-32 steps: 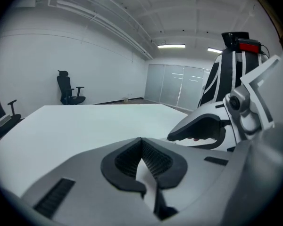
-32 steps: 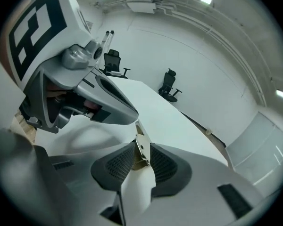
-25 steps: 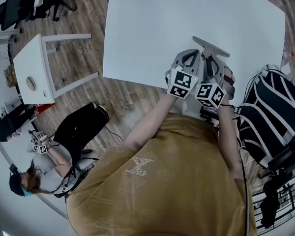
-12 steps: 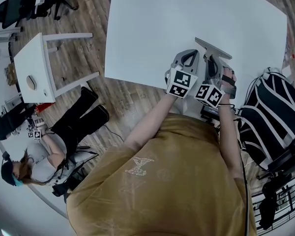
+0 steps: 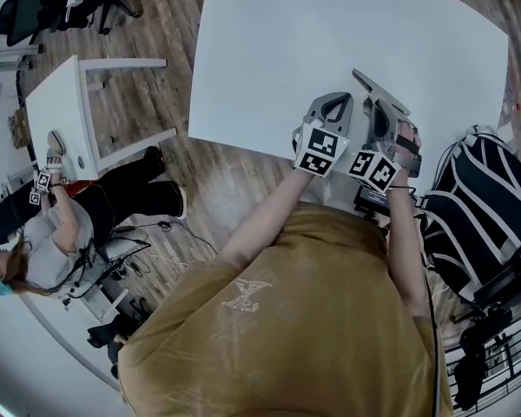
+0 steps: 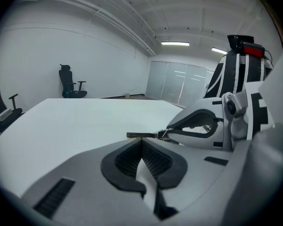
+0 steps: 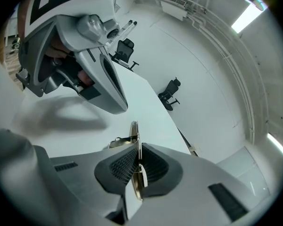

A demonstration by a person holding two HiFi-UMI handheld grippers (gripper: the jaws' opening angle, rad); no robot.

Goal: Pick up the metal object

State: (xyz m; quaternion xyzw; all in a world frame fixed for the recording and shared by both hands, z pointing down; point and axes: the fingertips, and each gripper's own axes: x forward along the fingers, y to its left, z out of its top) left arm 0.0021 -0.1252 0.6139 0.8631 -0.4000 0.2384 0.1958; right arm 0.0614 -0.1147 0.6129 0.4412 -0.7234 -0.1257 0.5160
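Note:
A thin flat metal object (image 7: 135,132) is pinched edge-on in my right gripper (image 7: 137,147), its tip sticking out past the shut jaws. In the left gripper view the same metal strip (image 6: 144,135) pokes leftward from the right gripper (image 6: 203,128), which lies turned on its side. My left gripper (image 6: 142,142) is shut with nothing between its ribbed pads. In the head view both grippers sit side by side over the white table (image 5: 330,33) near its front edge, the left gripper (image 5: 328,111) just left of the right gripper (image 5: 384,115).
A black-and-white striped backpack (image 5: 482,207) stands to the right of the table. A small white side table (image 5: 61,120) and a seated person (image 5: 52,241) are on the left, with office chairs (image 5: 43,7) beyond. Wood floor surrounds the table.
Both grippers have drifted slightly right and stay close together, the metal object still held. The person at the left has shifted upward, reaching toward the small side table.

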